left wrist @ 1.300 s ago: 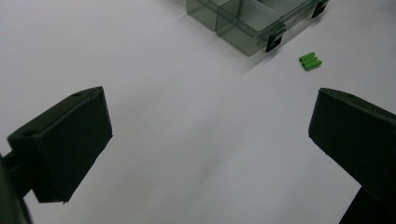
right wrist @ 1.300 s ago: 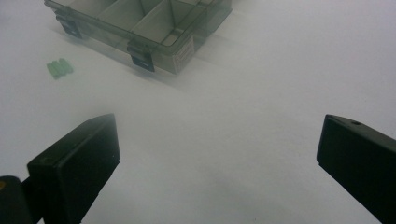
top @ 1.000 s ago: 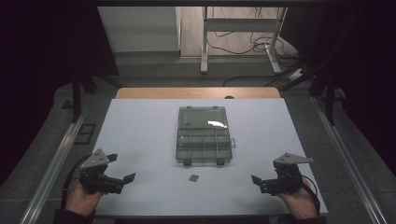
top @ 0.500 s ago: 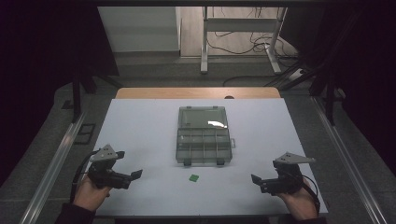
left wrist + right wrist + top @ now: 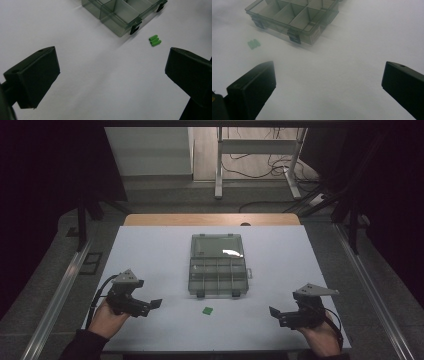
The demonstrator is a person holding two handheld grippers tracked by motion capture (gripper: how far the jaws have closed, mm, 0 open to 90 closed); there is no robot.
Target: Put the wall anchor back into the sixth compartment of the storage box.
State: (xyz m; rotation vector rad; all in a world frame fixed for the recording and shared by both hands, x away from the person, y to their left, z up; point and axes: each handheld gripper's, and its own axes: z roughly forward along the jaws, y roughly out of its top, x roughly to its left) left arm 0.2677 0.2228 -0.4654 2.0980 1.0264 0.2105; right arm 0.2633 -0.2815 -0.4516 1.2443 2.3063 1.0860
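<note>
From above, a clear compartment box point(image 5: 218, 266) lay open at the middle of the white tabletop point(image 5: 150, 250), its lid folded back toward the far edge and its two dark latches facing the near edge. A small green piece point(image 5: 207, 310) lay on the bare surface just in front of those latches, apart from the box. The left hand-held gripper point(image 5: 151, 305) sat near the near-left corner, held in a hand, its jaws pointing toward the green piece. The right hand-held gripper point(image 5: 276, 314) sat near the near-right corner, jaws pointing inward toward the middle.

Along the left hand-held gripper point(image 5: 110, 72), both black jaws stood wide apart with nothing between them but white tabletop. Ahead lay the green piece point(image 5: 155, 40), which looked like a few short ribbed bars side by side, close to a latch on the box point(image 5: 120, 15).

Along the right hand-held gripper point(image 5: 327, 82), the jaws were likewise spread wide and held nothing. The box point(image 5: 294, 17) showed its divided compartments, and the green piece point(image 5: 253, 44) lay blurred to the left of it, near the latches.
</note>
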